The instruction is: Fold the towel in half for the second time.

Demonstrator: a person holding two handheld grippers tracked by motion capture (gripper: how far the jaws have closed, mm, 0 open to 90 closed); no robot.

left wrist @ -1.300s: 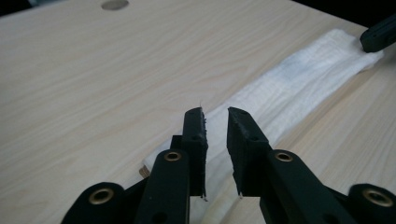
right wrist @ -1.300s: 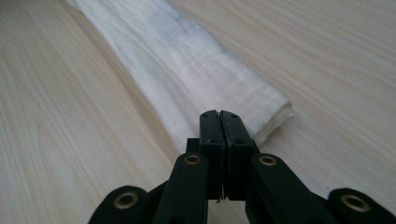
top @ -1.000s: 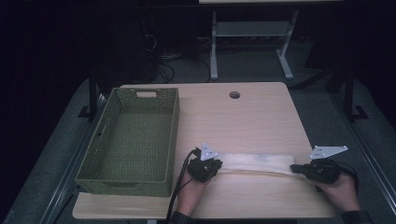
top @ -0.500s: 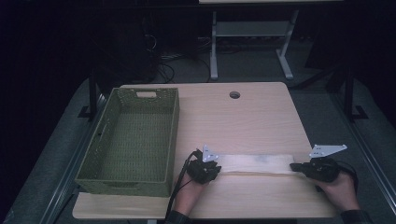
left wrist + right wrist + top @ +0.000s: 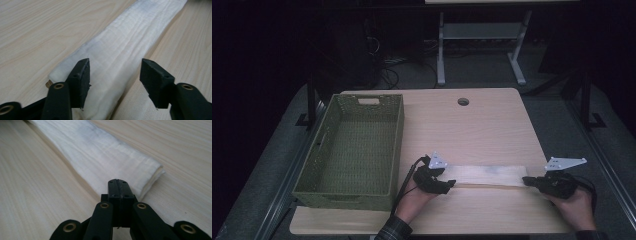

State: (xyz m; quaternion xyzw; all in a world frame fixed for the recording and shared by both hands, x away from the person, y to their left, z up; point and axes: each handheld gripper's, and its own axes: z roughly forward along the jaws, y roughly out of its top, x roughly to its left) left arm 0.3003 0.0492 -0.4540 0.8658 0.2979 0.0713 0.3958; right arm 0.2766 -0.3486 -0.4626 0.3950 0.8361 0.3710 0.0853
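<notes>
A: Where does the folded white cloth (image 5: 487, 176) lie?

B: It stretches as a long strip along the front edge of the table (image 5: 492, 125), in its right half, one end toward each hand. The green woven basket (image 5: 357, 145) stands on the left side of the table, well apart from the right hand and just beside the left one.

A: And the left hand-held gripper (image 5: 451, 184)?

B: Its jaws have just been opening. In the earlier high views they are pinched together at the cloth's left end; now, in the left gripper view, the left hand-held gripper (image 5: 113, 75) stands with its jaws spread, and the cloth (image 5: 125, 50) runs between and beneath them. The pads do not press on it, so it holds nothing.

A: Has the cloth itself changed?

B: It lies flatter. A second ago its left end is lifted a little at the jaws; now that end rests on the table, beside the hand.

A: The right hand-held gripper (image 5: 527, 180)?

B: It has kept to its spot near the front right corner. In the right gripper view the right hand-held gripper (image 5: 117, 182) has its jaws pressed tight together at the cloth's (image 5: 100, 152) near end, and whether a thin edge of fabric is pinched there I cannot tell
</notes>
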